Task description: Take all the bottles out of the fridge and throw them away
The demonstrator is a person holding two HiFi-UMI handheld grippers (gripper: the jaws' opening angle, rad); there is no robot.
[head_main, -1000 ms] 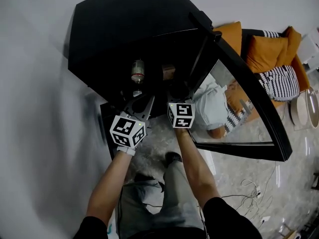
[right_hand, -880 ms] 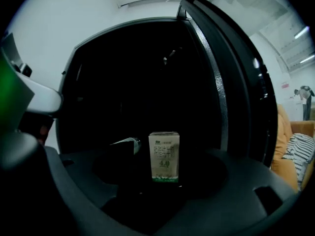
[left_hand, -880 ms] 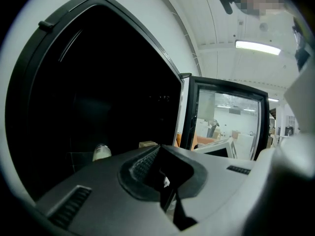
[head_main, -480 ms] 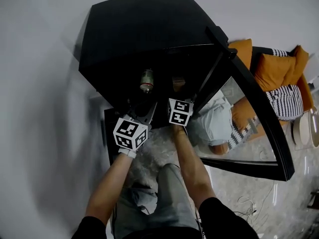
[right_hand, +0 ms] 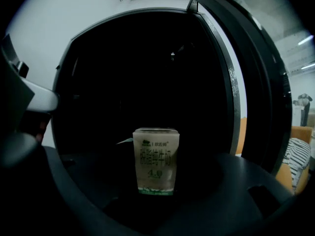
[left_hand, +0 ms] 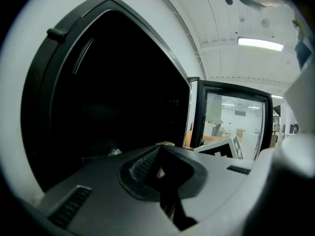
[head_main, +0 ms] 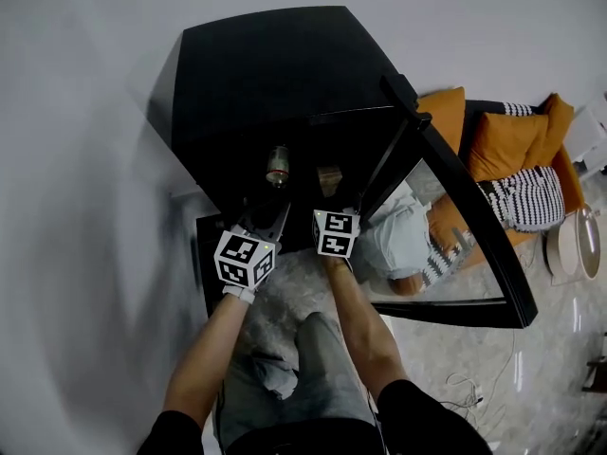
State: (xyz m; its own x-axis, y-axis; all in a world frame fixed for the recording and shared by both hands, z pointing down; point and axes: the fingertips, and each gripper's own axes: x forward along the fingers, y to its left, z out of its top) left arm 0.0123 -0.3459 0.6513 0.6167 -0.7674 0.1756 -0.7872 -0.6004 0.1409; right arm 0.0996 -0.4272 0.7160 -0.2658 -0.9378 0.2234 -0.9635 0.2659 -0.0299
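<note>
**Nearer on the left, dead ahead**

Our left gripper (head_main: 268,214), jaws together and empty, hovered at the mouth of the open black fridge (head_main: 266,74). The clear upright bottle with a reddish band (head_main: 277,164) stood inside the fridge, straight ahead of it and nearest it. Further right, a pale milk carton (right_hand: 156,160) stood untouched between the jaws of our right gripper (head_main: 332,209), wide apart though they had just been closing.

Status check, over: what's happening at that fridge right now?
Left gripper jaws shut, empty. Right gripper jaws open, just narrowed, carton between them, ungripped. Bottle in fridge, untouched. Door open.
</note>
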